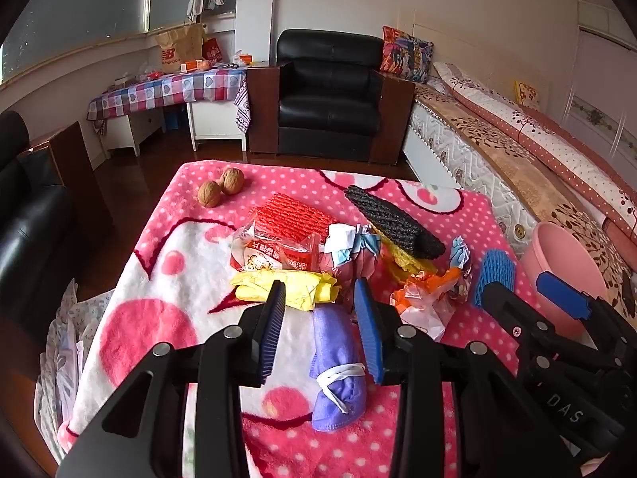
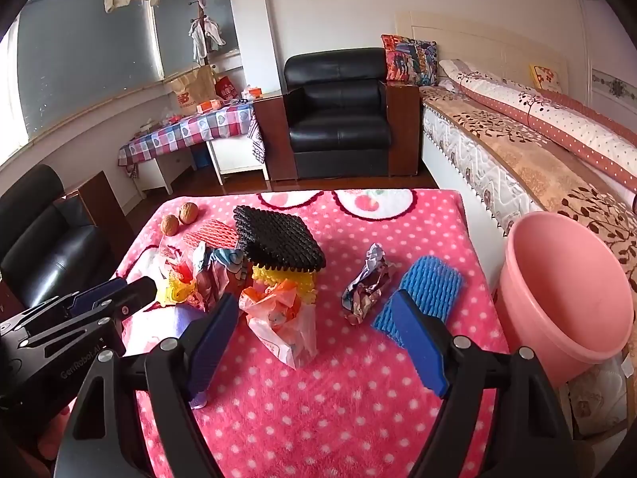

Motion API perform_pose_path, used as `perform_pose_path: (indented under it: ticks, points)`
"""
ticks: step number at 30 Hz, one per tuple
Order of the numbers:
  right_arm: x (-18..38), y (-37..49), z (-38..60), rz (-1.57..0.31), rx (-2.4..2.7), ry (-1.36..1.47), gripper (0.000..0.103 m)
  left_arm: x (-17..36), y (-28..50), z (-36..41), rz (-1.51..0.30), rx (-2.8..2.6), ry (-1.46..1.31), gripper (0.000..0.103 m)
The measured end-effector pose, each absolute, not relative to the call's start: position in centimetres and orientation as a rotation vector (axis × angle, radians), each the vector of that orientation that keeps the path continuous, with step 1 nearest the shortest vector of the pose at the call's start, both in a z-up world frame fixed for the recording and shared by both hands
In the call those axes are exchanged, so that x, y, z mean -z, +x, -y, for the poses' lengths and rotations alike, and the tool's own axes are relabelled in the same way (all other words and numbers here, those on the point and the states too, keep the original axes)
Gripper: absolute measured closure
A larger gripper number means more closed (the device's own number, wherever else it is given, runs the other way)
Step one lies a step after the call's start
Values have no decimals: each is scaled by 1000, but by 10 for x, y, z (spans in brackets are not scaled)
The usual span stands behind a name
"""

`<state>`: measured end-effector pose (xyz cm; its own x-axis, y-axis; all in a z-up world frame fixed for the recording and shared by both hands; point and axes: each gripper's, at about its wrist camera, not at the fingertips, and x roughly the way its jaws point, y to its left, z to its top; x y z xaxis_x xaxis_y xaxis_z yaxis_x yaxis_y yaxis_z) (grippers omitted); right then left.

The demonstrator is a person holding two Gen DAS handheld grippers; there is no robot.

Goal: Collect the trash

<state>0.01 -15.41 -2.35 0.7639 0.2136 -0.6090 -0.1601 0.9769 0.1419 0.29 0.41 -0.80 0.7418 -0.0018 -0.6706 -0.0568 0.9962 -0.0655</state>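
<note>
Nearby, 2 walnuts (image 1: 220, 188) sit on a pink dotted blanket (image 2: 358, 418).

The blanket (image 2: 358, 398) on the table is a thick, fluffy fleece cloth with a soft matt nap. The 2 walnuts (image 1: 221, 187) have a rough, wrinkled, dull shell. The black net sleeve (image 2: 278, 239), the red one (image 1: 290, 219), the yellow one (image 2: 286, 279) and the blue one (image 2: 430, 290) look like soft foam mesh, matt and bumpy. The orange-and-white bag (image 2: 282, 322) is thin, crinkled plastic film with some shine. The crumpled wrapper (image 2: 366, 283) looks like glossy foil. The purple face mask (image 1: 338, 358) is smooth matt fabric. The pink basin (image 2: 565, 298) is smooth plastic with a dull sheen. The armchair (image 2: 338, 119) is glossy black leather.
</note>
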Motion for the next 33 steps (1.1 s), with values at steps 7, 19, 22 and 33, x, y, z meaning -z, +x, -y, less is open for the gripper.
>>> perform_pose_path:
  ticks: [7,19,22,33]
  points:
    - [22,0,155,-671,-203,83,25,8,3,-6,-731,-33,-85,66]
    - [21,-1,156,-672,-203,81,25,9,-1,-10,-734,-41,-94,66]
    - [21,-1,156,-674,-204,81,25,10,0,-11,-739,-43,-95,66]
    - [27,1,153,-696,-198,82,25,18,4,-14,-766,-55,-101,66]
